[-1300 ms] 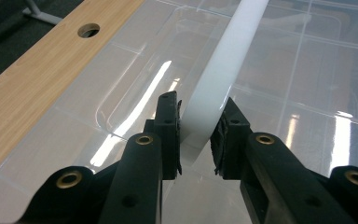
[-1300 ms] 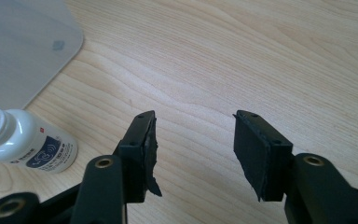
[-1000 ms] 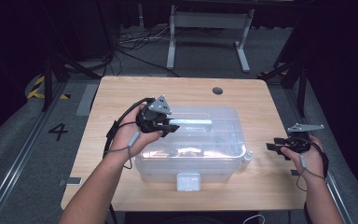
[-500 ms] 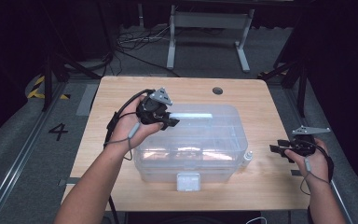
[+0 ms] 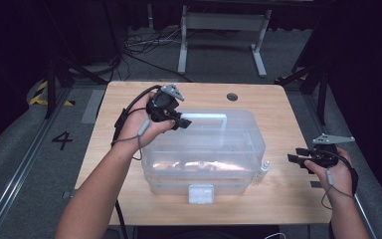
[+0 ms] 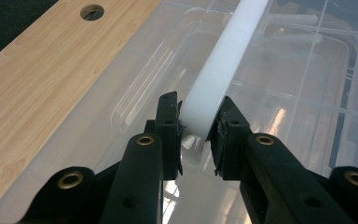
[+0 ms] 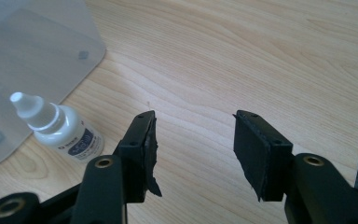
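While the left claw hangs over the box's far left corner in the high view, it grips the left end of the white handle, which runs left to right along the far edge of the lid. That clear box sits mid-bench with a white latch on its near wall. At the box's right near corner stands a small bottle, touching or just beside it; I cannot tell which. Well to the right, the right claw hovers over the bench edge, pointing left toward the bottle, jaws apart and empty. A "4" is marked on the floor at left.

From the left claw view, the claw is closed on the handle, pads pressing both sides; the bar's long axis runs up and away to the right above the lid.

From the right claw view, the claw stands open over bare wood. Left of it the bottle stands tilted, white cap up-left, beside the box's corner. Its dark label carries print too small to read.
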### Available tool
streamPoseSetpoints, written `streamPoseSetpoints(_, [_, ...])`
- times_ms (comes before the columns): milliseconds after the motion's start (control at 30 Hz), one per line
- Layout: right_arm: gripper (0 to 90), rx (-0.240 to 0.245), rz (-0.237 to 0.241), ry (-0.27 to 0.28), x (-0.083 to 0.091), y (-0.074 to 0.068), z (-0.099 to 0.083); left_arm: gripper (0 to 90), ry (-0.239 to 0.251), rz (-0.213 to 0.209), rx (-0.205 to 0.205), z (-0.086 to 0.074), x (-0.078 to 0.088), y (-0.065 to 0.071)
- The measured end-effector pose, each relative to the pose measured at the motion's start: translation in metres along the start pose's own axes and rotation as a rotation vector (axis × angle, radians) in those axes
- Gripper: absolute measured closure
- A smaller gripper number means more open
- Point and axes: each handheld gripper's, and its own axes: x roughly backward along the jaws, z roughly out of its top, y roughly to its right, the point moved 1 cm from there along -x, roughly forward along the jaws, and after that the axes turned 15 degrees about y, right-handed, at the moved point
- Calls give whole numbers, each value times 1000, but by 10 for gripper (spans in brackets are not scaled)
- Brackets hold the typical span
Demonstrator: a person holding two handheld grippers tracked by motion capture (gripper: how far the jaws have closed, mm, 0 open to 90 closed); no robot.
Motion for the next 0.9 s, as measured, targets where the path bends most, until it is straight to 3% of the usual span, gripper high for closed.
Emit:
streamPoseSetpoints(300, [512, 27, 30, 52, 7, -16, 13, 746, -19, -14, 28, 9, -1, -9])
streamPoseSetpoints(433, [593, 35, 40, 120, 15, -24, 23, 746, -24, -28, 41, 12, -1, -14])
streamPoseSetpoints(567, [625, 46, 45, 137, 19, -27, 26, 745, -24, -29, 53, 14, -2, -17])
streamPoseSetpoints(700, [802, 73, 69, 141, 24, -34, 29, 737, -18, -35, 54, 18, -3, -23])
streamPoseSetpoints(833, [899, 99, 104, 150, 26, -39, 32, 737, -25, -49, 60, 20, -3, -26])
streamPoseSetpoints(900, [900, 120, 138, 157, 26, -45, 35, 737, -31, -52, 62, 22, -3, -28])
